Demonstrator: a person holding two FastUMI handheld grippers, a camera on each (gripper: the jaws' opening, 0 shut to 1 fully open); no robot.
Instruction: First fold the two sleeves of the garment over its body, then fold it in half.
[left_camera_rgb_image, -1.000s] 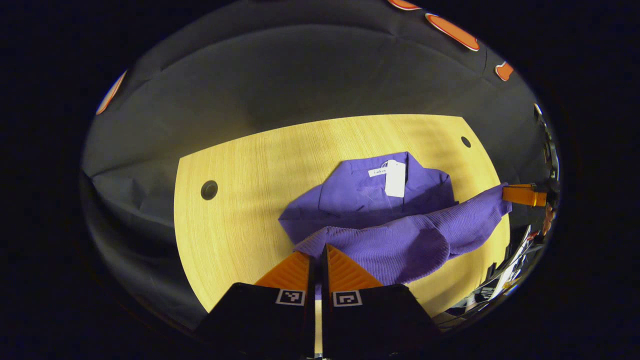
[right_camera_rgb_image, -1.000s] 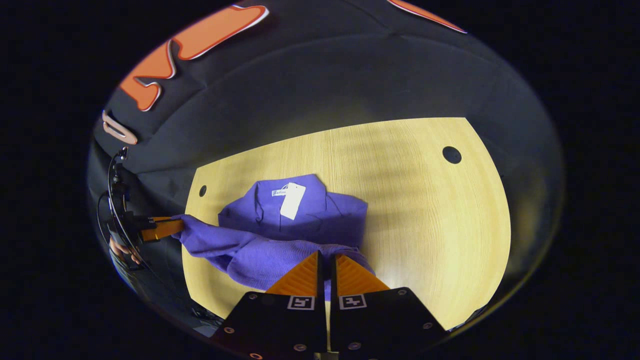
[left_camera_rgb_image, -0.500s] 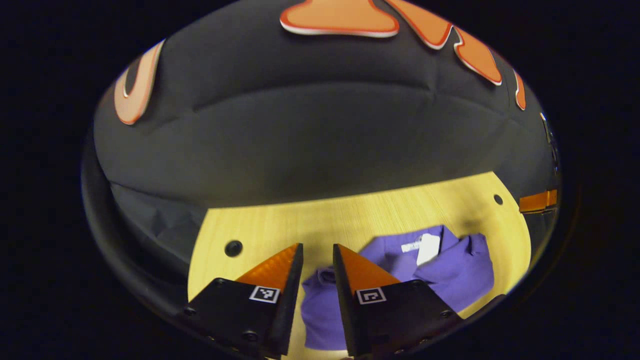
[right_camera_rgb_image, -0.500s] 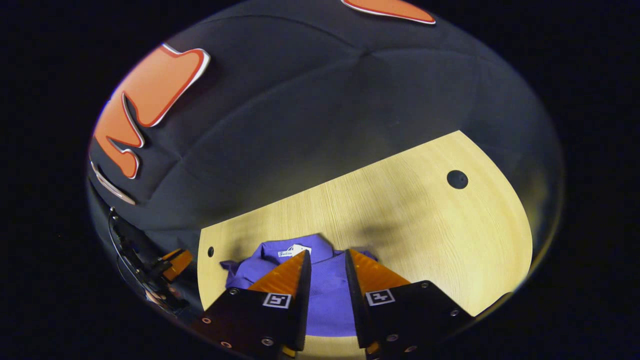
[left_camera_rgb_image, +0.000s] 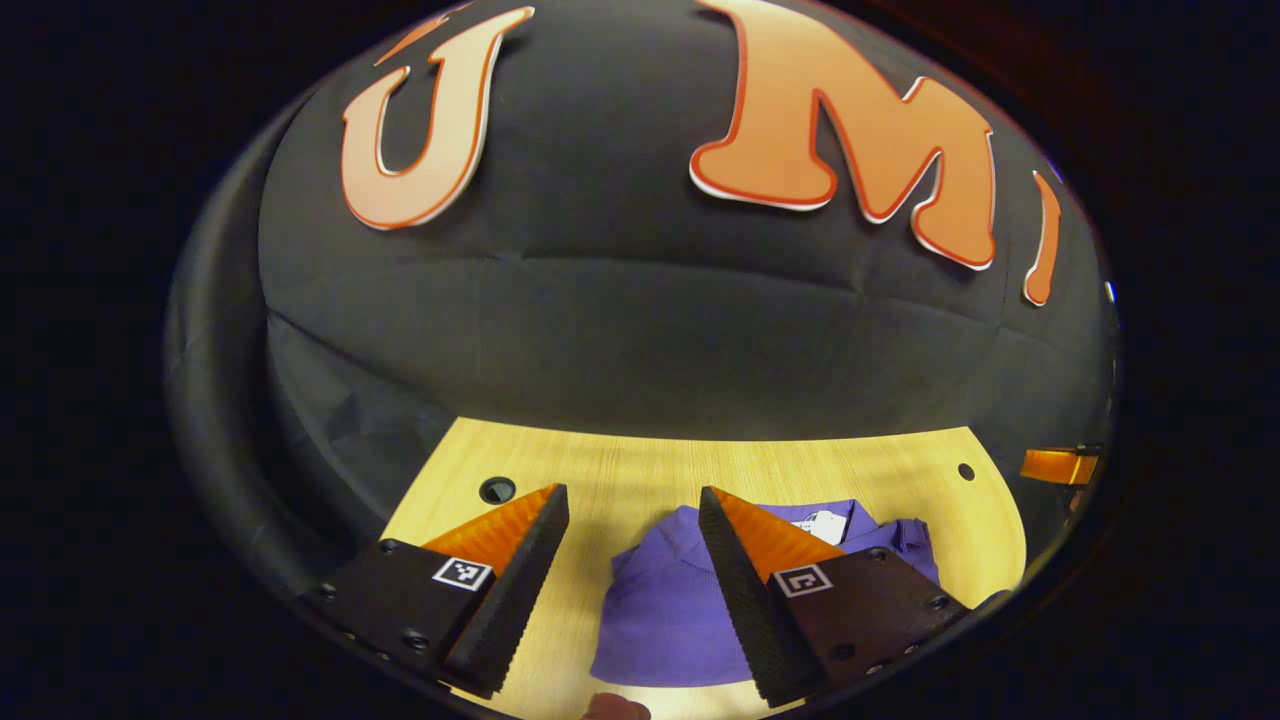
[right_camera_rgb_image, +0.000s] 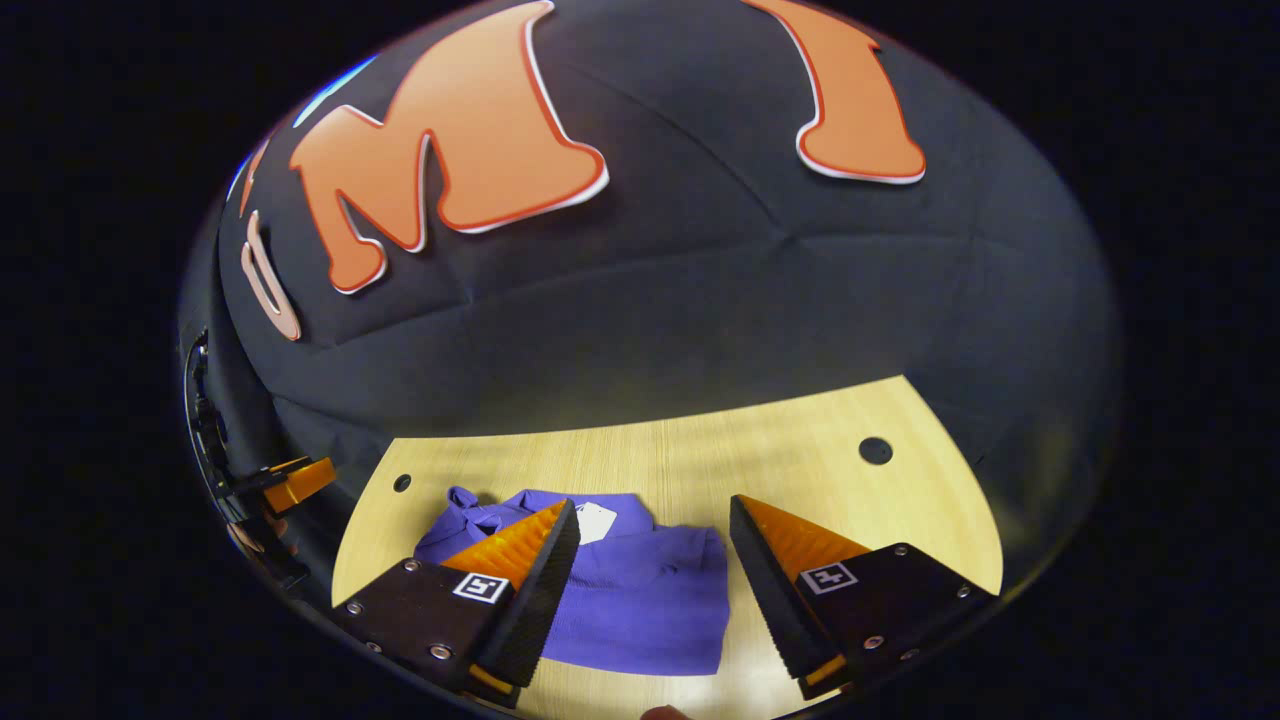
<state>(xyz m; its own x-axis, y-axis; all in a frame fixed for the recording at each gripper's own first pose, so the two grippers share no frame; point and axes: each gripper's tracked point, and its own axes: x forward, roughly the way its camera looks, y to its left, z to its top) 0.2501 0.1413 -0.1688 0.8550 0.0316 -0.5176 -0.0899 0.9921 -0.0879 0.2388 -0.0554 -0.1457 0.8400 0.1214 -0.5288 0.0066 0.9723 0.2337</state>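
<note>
Garment (left_camera_rgb_image: 665, 610) lies folded on the counter (left_camera_rgb_image: 600, 475) beyond my left claw (left_camera_rgb_image: 633, 590), partly hidden behind its spread fingers. My right claw (right_camera_rgb_image: 655, 590) gapes empty too, its finger covering the garment's collar; the white tag (right_camera_rgb_image: 594, 521) peeks out.

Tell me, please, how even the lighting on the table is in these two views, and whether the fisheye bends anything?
Left gripper view: table brightest at its near edge, far edge bowed. Right gripper view: table dims towards its right end, far edge curved; garment sharp.
</note>
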